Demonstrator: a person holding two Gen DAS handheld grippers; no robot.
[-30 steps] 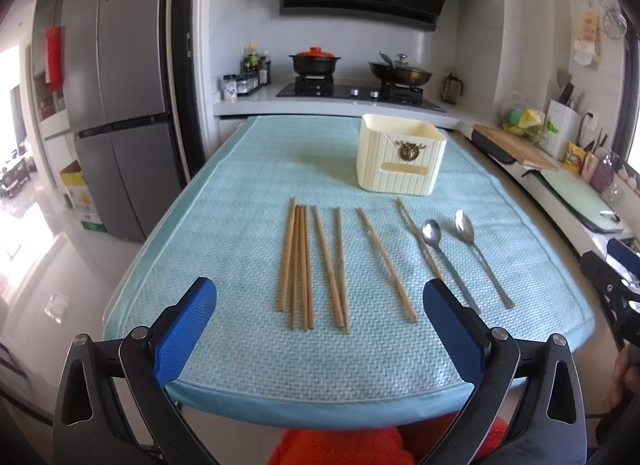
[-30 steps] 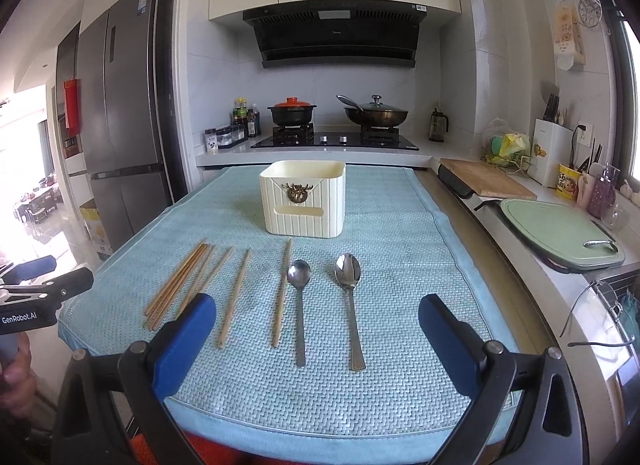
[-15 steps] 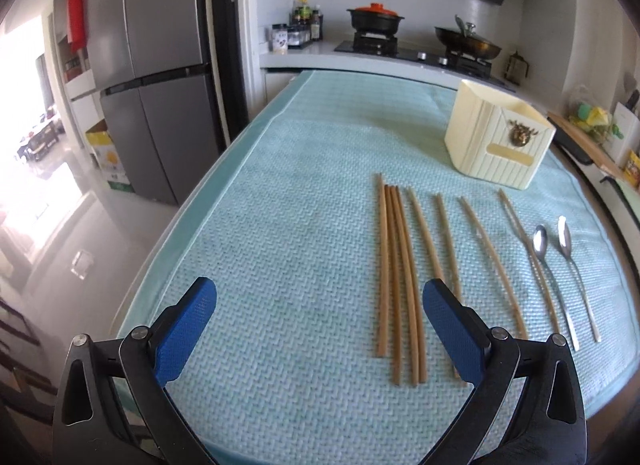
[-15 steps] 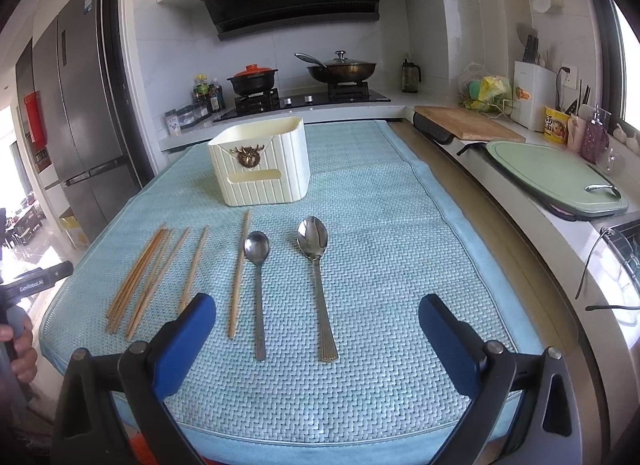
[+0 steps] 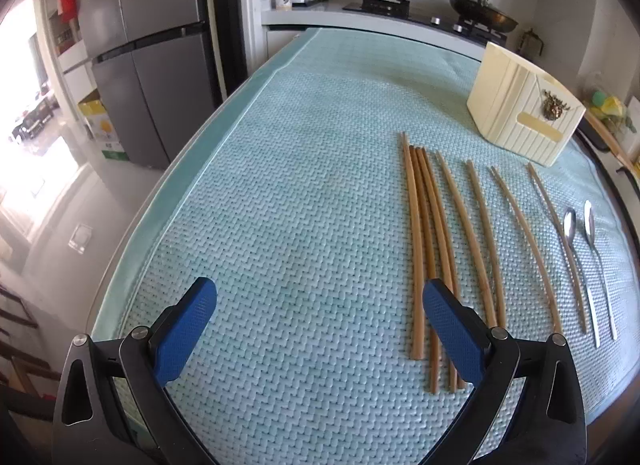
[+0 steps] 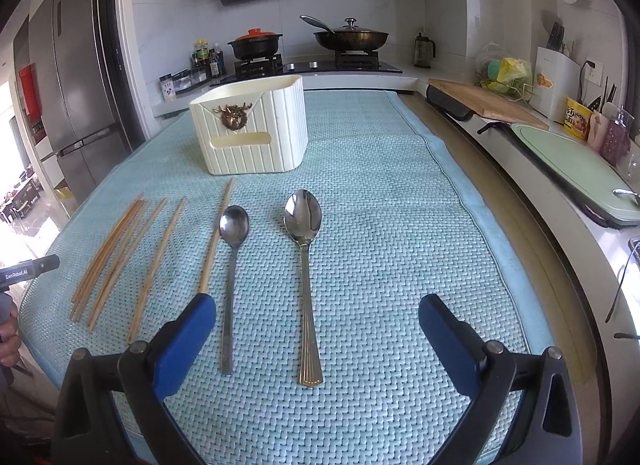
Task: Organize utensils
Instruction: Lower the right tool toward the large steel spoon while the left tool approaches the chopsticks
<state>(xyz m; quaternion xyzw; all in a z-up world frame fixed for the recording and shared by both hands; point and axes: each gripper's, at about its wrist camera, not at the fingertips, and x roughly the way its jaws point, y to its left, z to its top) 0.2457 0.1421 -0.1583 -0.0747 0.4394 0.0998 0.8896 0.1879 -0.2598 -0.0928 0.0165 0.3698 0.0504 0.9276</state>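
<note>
left gripper (image 5: 319, 303) fingers spread, empty | chopsticks (image 5: 430, 233) beside right finger | spoons (image 5: 580, 249) far right

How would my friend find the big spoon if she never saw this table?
Find the cream utensil box standing on the blue mat. In front of it lie wooden chopsticks and two metal spoons. The big spoon is farthest right, with a wider bowl and ridged handle, unlike the small spoon beside it.
</note>
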